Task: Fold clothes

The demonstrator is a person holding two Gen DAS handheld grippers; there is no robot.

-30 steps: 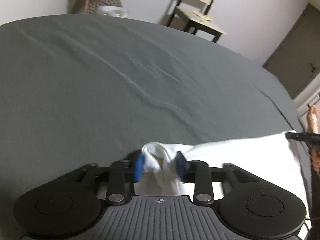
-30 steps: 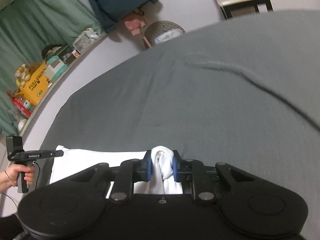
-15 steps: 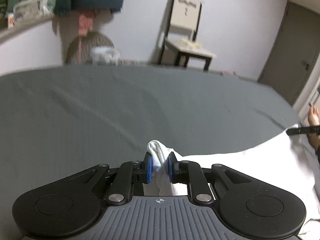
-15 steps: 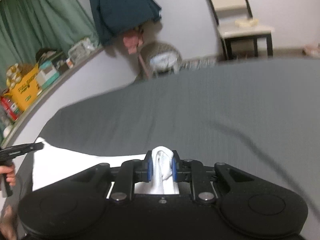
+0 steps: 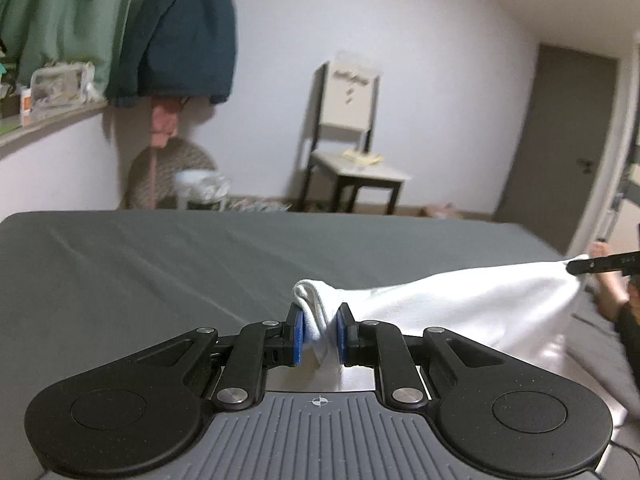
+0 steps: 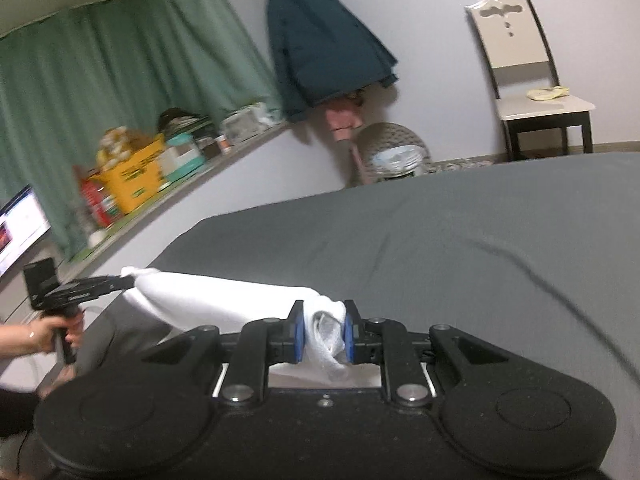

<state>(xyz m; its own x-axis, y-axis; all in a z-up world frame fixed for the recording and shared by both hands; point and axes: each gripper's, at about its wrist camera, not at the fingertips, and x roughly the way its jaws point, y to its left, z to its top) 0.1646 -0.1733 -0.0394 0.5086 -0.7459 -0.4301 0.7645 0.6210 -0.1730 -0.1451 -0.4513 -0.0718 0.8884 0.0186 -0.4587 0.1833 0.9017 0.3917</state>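
A white garment (image 5: 460, 300) hangs stretched between my two grippers above the grey bed (image 5: 160, 264). My left gripper (image 5: 320, 334) is shut on one bunched corner of it. At the right edge of the left wrist view, the other gripper's black fingers (image 5: 600, 265) hold the far corner. In the right wrist view my right gripper (image 6: 325, 334) is shut on a bunched corner of the white garment (image 6: 208, 292). The cloth runs left from there to the left gripper's fingers (image 6: 100, 283), held by a hand (image 6: 52, 328). The grey bed (image 6: 440, 248) lies flat beyond.
A chair (image 5: 352, 152) stands against the far wall, with a dark door (image 5: 560, 140) to its right. A teal jacket (image 5: 180, 40) hangs over a round basket (image 5: 176, 176). A cluttered shelf (image 6: 132, 176) and green curtain (image 6: 120, 80) run along the bed's left side.
Both grippers have risen and tilted up, so the wall now fills the upper views. The white garment has lifted off the bed and pulled taut between them.
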